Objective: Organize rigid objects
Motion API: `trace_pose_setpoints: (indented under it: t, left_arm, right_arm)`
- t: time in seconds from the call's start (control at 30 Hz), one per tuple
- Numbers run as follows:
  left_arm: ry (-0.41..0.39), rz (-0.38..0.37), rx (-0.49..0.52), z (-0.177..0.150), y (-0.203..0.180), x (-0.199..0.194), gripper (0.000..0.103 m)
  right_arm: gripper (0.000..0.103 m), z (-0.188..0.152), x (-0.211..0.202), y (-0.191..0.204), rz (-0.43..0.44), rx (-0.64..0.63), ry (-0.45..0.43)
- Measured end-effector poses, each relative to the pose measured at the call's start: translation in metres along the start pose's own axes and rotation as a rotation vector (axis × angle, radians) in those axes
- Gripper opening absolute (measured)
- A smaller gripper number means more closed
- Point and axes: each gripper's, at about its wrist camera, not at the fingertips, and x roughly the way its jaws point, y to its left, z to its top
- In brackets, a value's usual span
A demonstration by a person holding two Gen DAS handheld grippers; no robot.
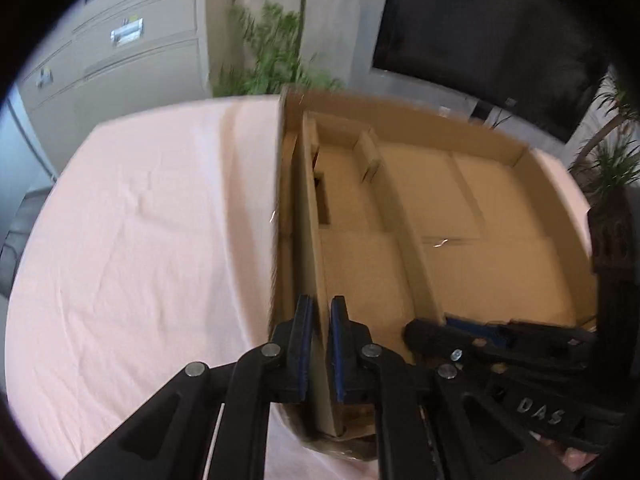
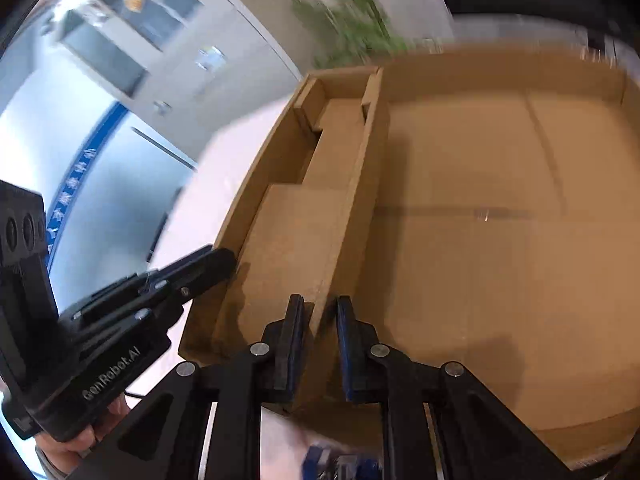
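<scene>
your left gripper [image 1: 320,344] sits at the bottom centre of the left wrist view, its blue-padded fingers straddling the box's left side wall [image 1: 310,216]. the pads look close against the cardboard, yet a thin gap may remain on the right pad, so i cannot tell whether it is truly clamped. your right gripper [image 2: 318,344] sits at the bottom centre of the right wrist view, its jaws either side of the inner divider [image 2: 352,216]. there the right pad stands visibly off the card, so treat that one as apart, not gripping.

the cardboard box [image 1: 460,184] fills the right half of the left view, resting on the pink tablecloth [image 1: 140,220], and its compartments look empty. no loose rigid objects show anywhere, apart from something blue and blurred at the bottom edge of the right view that i cannot identify.

my reading is that you are positioning or steadying the box before filling it. to do that well:

- close both pads squarely on the flat of each wall, low near the base, so the thin card does not buckle.
- move both hands together in one direction, or the divider may tear from its slot.
- both views are motion-blurred, so slow down.
- keep the box from dragging the cloth into folds.
</scene>
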Motion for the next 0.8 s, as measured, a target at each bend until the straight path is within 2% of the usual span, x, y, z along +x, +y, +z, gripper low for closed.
trace_pose_setpoints:
  t: [0.13, 0.2, 0.27, 0.33, 0.4, 0.43, 0.47, 0.5, 0.53, 0.57, 0.63, 0.67, 0.77, 0.8]
  left_arm:
    - [-0.028, 0.046, 0.025, -0.009, -0.002, -0.009, 0.008]
    - [-0.066, 0.059, 0.055, -0.013, -0.008, -0.023, 0.008]
    - [-0.115, 0.064, 0.06, -0.015, -0.009, -0.037, 0.009]
    - [-0.149, 0.128, 0.061, -0.023, -0.01, -0.051, 0.015]
    - [-0.201, 0.12, 0.051, -0.034, -0.011, -0.073, 0.017]
    - [-0.231, 0.112, 0.052, -0.039, -0.012, -0.085, 0.017]
    - [-0.266, 0.105, 0.054, -0.047, -0.014, -0.098, 0.024]
    - [-0.311, 0.093, 0.052, -0.055, -0.014, -0.112, 0.033]
    - [-0.349, 0.088, 0.042, -0.064, -0.016, -0.125, 0.066]
    - [-0.387, 0.09, 0.021, -0.073, -0.018, -0.139, 0.103]
    - [-0.464, 0.077, -0.007, -0.096, -0.03, -0.16, 0.102]
    - [-0.464, 0.068, 0.011, -0.106, -0.039, -0.164, 0.102]
    - [-0.441, 0.059, 0.008, -0.128, -0.063, -0.164, 0.102]
    - [-0.438, 0.03, -0.01, -0.136, -0.071, -0.165, 0.102]
  right_arm:
    - [0.013, 0.009, 0.019, 0.001, -0.002, 0.002, 0.008]
    - [0.014, 0.011, 0.022, 0.005, -0.016, -0.006, 0.0]
    - [0.018, 0.007, 0.023, 0.009, -0.008, -0.005, -0.007]
    - [0.022, -0.001, 0.022, 0.008, 0.009, 0.014, -0.017]
    - [0.025, -0.002, 0.017, 0.004, 0.029, 0.013, -0.021]
    - [0.034, -0.004, 0.009, 0.002, 0.006, 0.0, -0.036]
    - [0.056, -0.01, -0.006, 0.0, -0.033, -0.014, -0.072]
    - [0.071, -0.018, -0.024, -0.002, -0.067, -0.029, -0.119]
    - [0.1, -0.029, -0.048, -0.004, -0.113, -0.055, -0.187]
    - [0.102, -0.043, -0.075, -0.003, -0.196, -0.105, -0.279]
    - [0.103, -0.08, -0.118, -0.001, -0.361, -0.217, -0.401]
    - [0.103, -0.099, -0.134, -0.002, -0.396, -0.241, -0.419]
    - [0.103, -0.144, -0.161, -0.013, -0.378, -0.238, -0.389]
    - [0.103, -0.159, -0.169, -0.016, -0.391, -0.24, -0.394]
